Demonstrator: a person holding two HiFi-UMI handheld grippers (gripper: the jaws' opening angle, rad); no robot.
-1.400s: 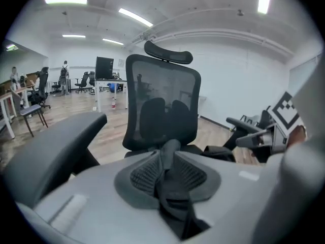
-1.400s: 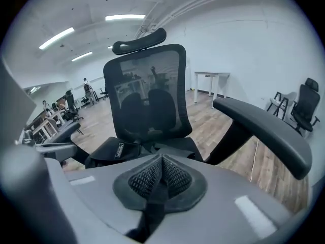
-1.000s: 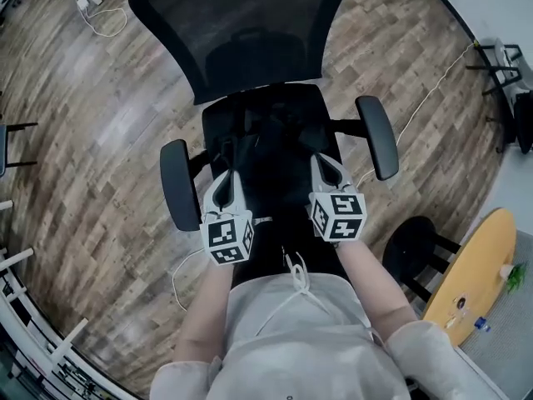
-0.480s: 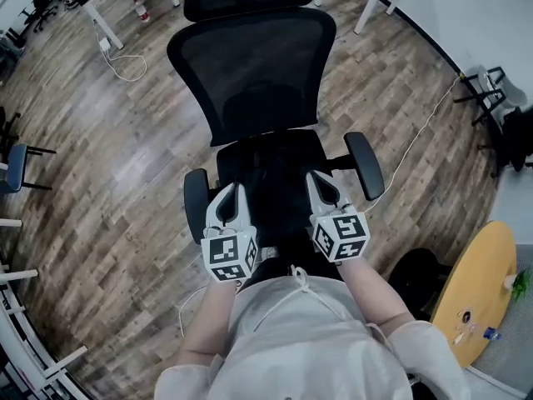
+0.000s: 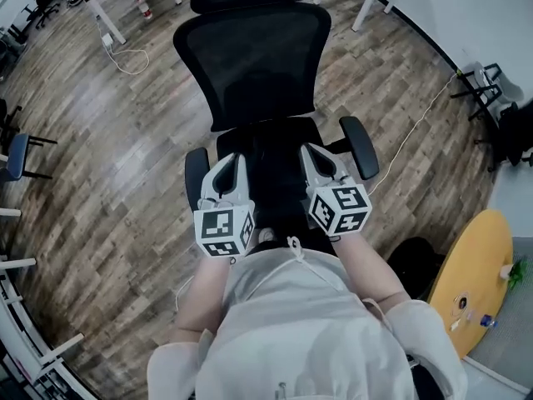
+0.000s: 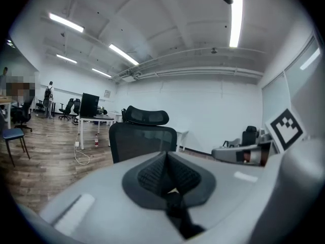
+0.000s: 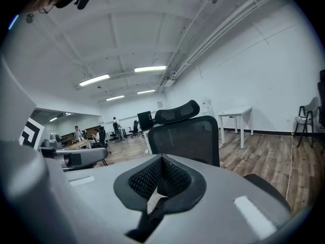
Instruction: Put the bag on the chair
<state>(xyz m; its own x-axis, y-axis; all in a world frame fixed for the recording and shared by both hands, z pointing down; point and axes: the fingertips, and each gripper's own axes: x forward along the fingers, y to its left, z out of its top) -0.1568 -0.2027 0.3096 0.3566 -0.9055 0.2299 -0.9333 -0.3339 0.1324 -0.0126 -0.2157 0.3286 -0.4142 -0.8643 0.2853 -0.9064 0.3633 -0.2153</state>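
Both grippers clenched above the chair seat, the black bag lying between them.

In the head view the left gripper [image 5: 231, 162] and right gripper [image 5: 310, 151] sit side by side at frame centre, just inside the armrests [image 5: 360, 145] of the black office chair [image 5: 250, 57], tips pointing toward its mesh backrest. The bag [image 5: 275, 177] rests on the seat in the gap between the two grippers and lower than them. It is black on black, so its outline is hard to trace. Each gripper view shows that gripper's dark ribbed pads pressed flat against each other, with the backrest and headrest rising just beyond the tips. A narrow dark slit runs back from each pinch toward the camera; whether that is strap or shadow cannot be told.
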